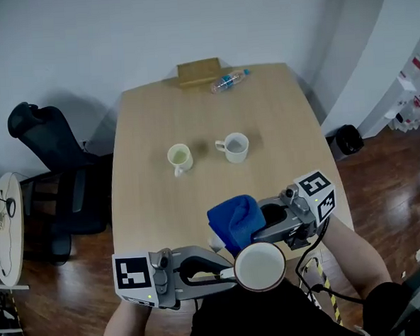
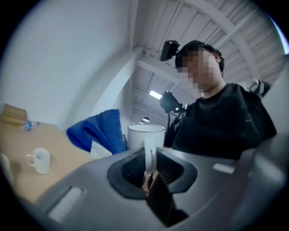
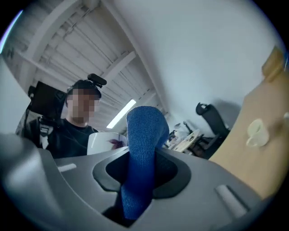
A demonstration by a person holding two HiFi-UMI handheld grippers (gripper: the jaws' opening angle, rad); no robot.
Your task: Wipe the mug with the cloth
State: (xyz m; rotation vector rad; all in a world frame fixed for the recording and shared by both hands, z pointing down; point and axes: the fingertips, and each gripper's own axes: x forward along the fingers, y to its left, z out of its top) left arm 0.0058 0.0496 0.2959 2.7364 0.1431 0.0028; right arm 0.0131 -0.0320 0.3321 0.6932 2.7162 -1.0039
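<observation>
My left gripper (image 1: 231,274) is shut on the handle of a white mug (image 1: 259,266) and holds it in the air at the table's near edge, mouth up. That mug (image 2: 145,136) rises just past the left jaws, its handle (image 2: 149,158) clamped between them. My right gripper (image 1: 260,227) is shut on a blue cloth (image 1: 235,220), which bunches up just left of it and beside the held mug. In the right gripper view the cloth (image 3: 142,149) stands up out of the jaws, with the mug (image 3: 104,141) behind it.
Two more white mugs (image 1: 180,157) (image 1: 233,147) stand mid-table on the wooden table (image 1: 277,110). A plastic bottle (image 1: 228,80) and a brown box (image 1: 198,71) lie at the far edge. A black office chair (image 1: 51,173) stands to the left.
</observation>
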